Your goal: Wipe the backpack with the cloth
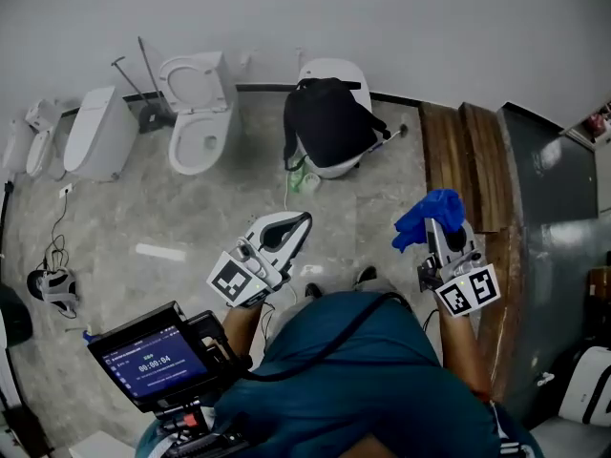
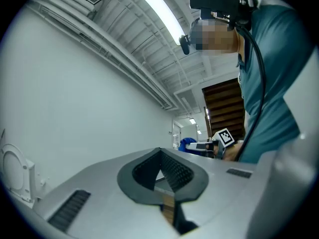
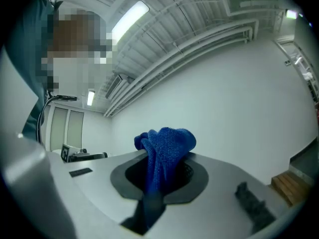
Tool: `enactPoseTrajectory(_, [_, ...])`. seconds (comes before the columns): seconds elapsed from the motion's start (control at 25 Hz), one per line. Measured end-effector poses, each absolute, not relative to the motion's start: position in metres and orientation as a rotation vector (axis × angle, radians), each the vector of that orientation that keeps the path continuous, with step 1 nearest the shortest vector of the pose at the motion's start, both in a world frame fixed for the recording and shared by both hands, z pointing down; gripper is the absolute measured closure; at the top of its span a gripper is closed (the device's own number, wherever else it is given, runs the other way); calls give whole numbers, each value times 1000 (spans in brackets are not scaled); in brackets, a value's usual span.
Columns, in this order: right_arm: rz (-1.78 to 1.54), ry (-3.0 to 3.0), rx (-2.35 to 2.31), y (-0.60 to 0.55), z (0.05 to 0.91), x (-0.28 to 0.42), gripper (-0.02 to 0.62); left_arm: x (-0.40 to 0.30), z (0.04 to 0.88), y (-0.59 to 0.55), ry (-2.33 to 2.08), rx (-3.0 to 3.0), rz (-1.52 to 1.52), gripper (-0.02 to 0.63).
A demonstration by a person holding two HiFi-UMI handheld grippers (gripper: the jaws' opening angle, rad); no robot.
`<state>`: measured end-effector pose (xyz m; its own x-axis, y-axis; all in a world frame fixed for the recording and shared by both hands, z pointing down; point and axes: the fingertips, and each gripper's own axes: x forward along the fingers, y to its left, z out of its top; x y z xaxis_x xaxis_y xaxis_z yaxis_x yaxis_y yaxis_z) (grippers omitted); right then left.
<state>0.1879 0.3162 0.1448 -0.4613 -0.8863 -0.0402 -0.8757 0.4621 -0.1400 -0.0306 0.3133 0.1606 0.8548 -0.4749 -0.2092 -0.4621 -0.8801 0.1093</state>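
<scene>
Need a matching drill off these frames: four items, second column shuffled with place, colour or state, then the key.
Column one:
1. backpack
2. cloth
3. left gripper
4. toilet with raised lid

Column two:
A. blue, clamped in the right gripper
B. shut, nothing between the jaws
C. white, left of the backpack in the head view
D. black, leaning on a white fixture at the wall

Pairs: 1-D, 2-A, 3-B, 4-C
</scene>
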Motion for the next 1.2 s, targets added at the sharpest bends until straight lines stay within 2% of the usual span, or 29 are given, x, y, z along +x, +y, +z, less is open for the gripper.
enactPoseTrajectory(0.44, [-370, 2722, -1357, 127, 228, 167, 552, -44, 212, 203, -975, 2807, -195, 601])
enactPoseTrajectory(0.6, [-399, 2734, -1298, 27, 263, 196, 552, -5, 243, 112, -1003, 2738, -177, 601])
enactPoseTrajectory(0.76, [-459, 2746, -1273, -10, 254, 218, 552, 32, 245, 64, -1009, 2738, -68, 601])
enactPoseTrajectory(0.88, [-469, 2799, -1248, -44, 255, 232, 552, 65, 235, 19, -1017, 2755, -94, 601])
enactPoseTrajectory(1.2, [-610, 2788, -1353, -178, 336, 238, 552, 101, 281, -118, -954, 2749, -119, 601])
